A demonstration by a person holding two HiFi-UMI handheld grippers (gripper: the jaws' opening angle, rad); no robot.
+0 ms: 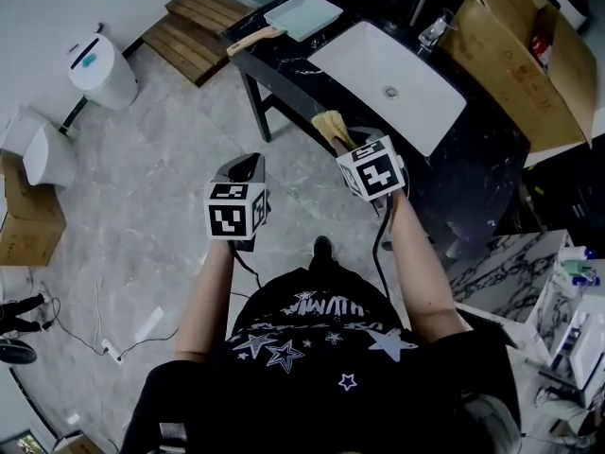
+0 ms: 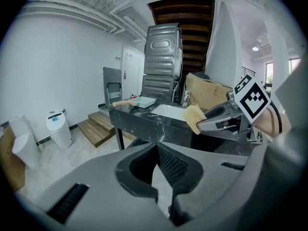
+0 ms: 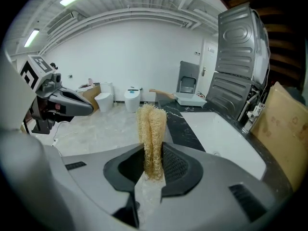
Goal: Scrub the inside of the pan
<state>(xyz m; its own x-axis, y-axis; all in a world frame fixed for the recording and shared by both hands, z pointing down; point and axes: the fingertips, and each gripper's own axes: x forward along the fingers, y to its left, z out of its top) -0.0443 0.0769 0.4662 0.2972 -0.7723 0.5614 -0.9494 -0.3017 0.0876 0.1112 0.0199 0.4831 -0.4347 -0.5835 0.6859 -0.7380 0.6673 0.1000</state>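
Grey marble floor [image 1: 142, 244], black stone counter [image 1: 281, 69] ahead.

Containers:
- White rectangular sink [image 1: 364, 60], sunk in the counter. Only its drain shows inside.
- Open cardboard box [image 1: 510, 64] beyond the sink, with something red in it. Can't tell what.

Pan [image 1: 304, 14] sits at the counter's far end, left of the sink, well apart from both grippers. It's square, pale inside, with a wooden handle pointing toward the counter edge. Contents not readable from here.

Right gripper [image 3: 153, 148] is clamped on a tan fibrous loofah [image 3: 151, 124] that stands up out of the jaws, near the counter's front edge. Left gripper [image 2: 157, 146] is fully closed with nothing in it, held over the floor beside the right.
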